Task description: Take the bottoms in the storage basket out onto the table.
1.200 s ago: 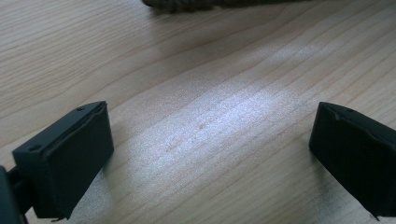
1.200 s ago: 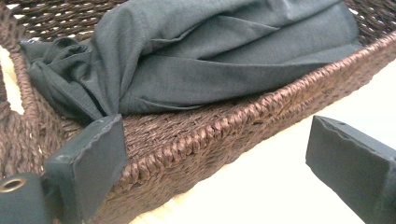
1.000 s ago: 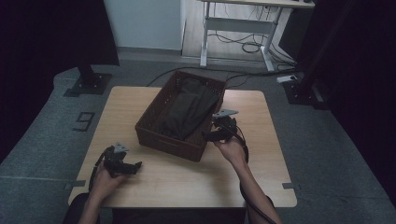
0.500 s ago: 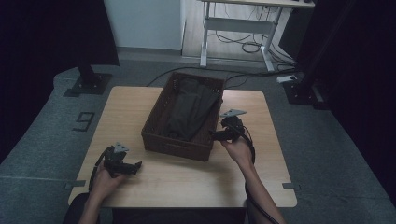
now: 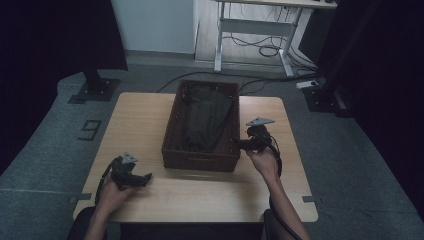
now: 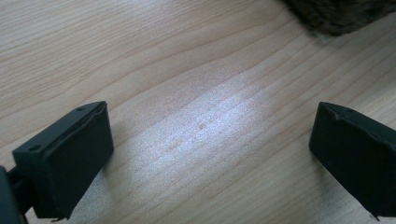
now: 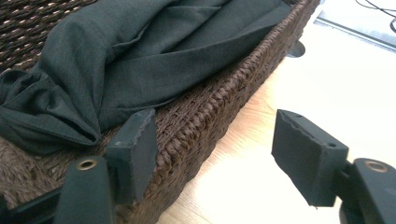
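Two jaws of the right gripper (image 7: 212, 154) are closing astride the wicker basket (image 7: 219, 100) wall without pinching yet, risking snagging the dark cloth (image 7: 140, 51), while the left gripper (image 6: 210, 158) is idling wide open.

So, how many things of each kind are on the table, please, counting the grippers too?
Basket: 1
Dark cloth, lying in the basket: 1
Grippers: 2, the left gripper and the right gripper
Total: 4
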`<state>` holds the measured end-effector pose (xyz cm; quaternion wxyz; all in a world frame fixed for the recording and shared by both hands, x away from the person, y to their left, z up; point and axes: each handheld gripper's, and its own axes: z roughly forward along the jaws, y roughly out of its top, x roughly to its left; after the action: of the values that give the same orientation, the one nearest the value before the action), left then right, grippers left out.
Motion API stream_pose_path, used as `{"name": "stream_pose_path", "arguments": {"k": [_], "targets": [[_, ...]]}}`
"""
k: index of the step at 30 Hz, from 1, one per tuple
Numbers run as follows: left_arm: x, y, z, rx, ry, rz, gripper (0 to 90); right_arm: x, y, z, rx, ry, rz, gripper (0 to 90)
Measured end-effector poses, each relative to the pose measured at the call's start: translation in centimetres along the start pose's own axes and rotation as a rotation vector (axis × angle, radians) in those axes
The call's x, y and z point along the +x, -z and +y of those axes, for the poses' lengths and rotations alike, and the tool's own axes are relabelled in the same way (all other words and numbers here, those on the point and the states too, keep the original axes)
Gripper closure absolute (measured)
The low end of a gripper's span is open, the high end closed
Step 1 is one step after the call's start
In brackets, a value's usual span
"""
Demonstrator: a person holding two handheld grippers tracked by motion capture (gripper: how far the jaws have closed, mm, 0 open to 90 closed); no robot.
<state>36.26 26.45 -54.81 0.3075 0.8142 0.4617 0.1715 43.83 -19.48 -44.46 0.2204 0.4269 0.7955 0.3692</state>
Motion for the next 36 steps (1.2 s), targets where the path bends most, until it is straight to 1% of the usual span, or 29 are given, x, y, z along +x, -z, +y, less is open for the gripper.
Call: {"name": "stream_pose_path", "arguments": {"k": [3,6,8,10,11,13,14,20,21,22,24,26,30,36], "targets": [[0.0,0.0,0.0,0.0,0.0,0.0,0.0,-0.3,0.3,-0.2,0.002,0.001,-0.008,36.4],[0.0,0.0,0.0,0.0,0.0,0.0,0.0,-0.7,0.5,-0.3,0.002,-0.005,-0.005,40.8],[0.0,0.0,0.0,0.0,0.0,0.0,0.0,-1.0,0.6,-0.4,0.004,-0.02,0.008,45.4],[0.0,0.0,0.0,0.0,0.0,0.0,0.0,-1.2,0.8,-0.5,0.007,-0.028,0.006,48.5],[0.0,0.0,0.0,0.0,0.0,0.0,0.0,-1.3,0.8,-0.5,0.009,-0.033,0.01,51.7],[0.0,0.0,0.0,0.0,0.0,0.0,0.0,-1.4,0.9,-0.6,0.011,-0.034,0.01,53.3],[0.0,0.0,0.0,0.0,-0.001,0.0,0.0,-1.6,1.1,-0.6,0.019,-0.037,0.007,56.7],[0.0,0.0,0.0,0.0,-0.001,0.0,0.0,-2.2,1.4,-0.7,0.031,-0.052,0.005,65.1],[0.0,0.0,0.0,0.0,-0.001,0.0,0.0,-2.2,1.4,-0.7,0.031,-0.052,0.005,65.1],[0.0,0.0,0.0,0.0,-0.001,0.0,0.0,-2.4,1.5,-0.8,0.035,-0.06,0.007,68.2],[0.0,0.0,0.0,0.0,-0.001,0.0,0.0,-2.6,1.6,-0.8,0.04,-0.071,0.007,70.5],[0.0,0.0,0.0,0.0,-0.001,0.0,0.0,-2.7,1.6,-0.8,0.047,-0.072,0.005,73.2],[0.0,0.0,0.0,0.0,0.0,0.001,0.0,-3.0,1.8,-0.9,0.055,-0.073,-0.012,75.2],[-0.1,0.0,0.0,0.0,0.005,0.003,0.0,-3.7,2.2,-1.2,0.058,-0.095,-0.032,77.0]]}}
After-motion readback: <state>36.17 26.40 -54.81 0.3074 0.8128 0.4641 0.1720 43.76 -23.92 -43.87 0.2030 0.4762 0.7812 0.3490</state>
